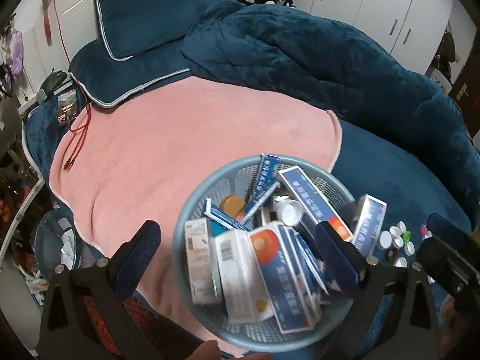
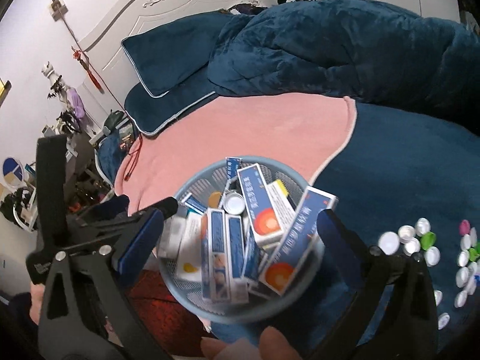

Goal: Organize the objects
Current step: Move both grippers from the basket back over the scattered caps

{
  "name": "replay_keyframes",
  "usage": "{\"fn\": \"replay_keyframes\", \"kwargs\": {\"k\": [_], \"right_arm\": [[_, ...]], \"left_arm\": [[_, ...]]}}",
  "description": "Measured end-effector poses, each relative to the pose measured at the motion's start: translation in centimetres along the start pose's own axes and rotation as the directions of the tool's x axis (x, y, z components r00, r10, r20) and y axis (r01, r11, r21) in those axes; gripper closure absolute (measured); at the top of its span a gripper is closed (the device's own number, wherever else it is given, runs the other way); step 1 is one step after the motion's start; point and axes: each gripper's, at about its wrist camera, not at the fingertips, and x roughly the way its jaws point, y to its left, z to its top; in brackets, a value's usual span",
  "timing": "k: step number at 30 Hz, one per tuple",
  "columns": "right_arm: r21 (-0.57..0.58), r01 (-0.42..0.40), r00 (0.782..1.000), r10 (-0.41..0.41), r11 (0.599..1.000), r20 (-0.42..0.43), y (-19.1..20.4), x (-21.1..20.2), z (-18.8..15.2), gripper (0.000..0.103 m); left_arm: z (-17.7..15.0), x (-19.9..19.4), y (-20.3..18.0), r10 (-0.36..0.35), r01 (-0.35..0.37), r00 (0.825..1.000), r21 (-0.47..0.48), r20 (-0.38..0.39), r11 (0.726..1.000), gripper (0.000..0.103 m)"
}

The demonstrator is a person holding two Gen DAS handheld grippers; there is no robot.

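A grey-blue mesh basket stands on the bed, filled with several blue-and-white medicine boxes and an orange lid. My left gripper is open, its fingers straddling the basket from above. In the right wrist view the basket sits between my right gripper's open fingers. A blue box leans on the basket's right rim against the right finger, blurred. The right gripper's finger shows at the right of the left wrist view.
Several white, green and pink bottle caps lie on the blue bedding right of the basket. A pink blanket covers the bed's middle. Blue pillows and a quilt lie behind. A phone with red cables lies far left.
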Motion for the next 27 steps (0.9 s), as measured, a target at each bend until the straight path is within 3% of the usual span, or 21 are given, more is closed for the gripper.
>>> {"fn": "replay_keyframes", "kwargs": {"k": [12, 19, 23, 27], "right_arm": [[0.006, 0.046, 0.999, -0.046, 0.999, 0.021, -2.2, -5.3, -3.3, 0.000], [0.065, 0.105, 0.994, -0.106, 0.992, 0.017, -7.1, -9.6, -6.0, 0.000], [0.095, 0.189, 0.982, -0.189, 0.977, -0.011, -11.2, -11.6, -8.5, 0.000], [0.166, 0.251, 0.968, -0.247, 0.954, -0.044, -16.1, -12.3, -11.6, 0.000]], "left_arm": [[-2.5, -3.1, -5.9, -0.043, 0.042, 0.999, 0.061, 0.016, 0.997, 0.001], [-5.0, -2.9, -11.8, -0.103, 0.104, 0.995, 0.135, -0.013, 0.985, 0.001], [-7.1, -2.2, -16.1, -0.139, 0.145, 0.989, 0.215, -0.043, 0.966, 0.001], [-9.8, -1.0, -20.5, -0.158, 0.178, 0.984, 0.327, -0.086, 0.928, 0.001]]}}
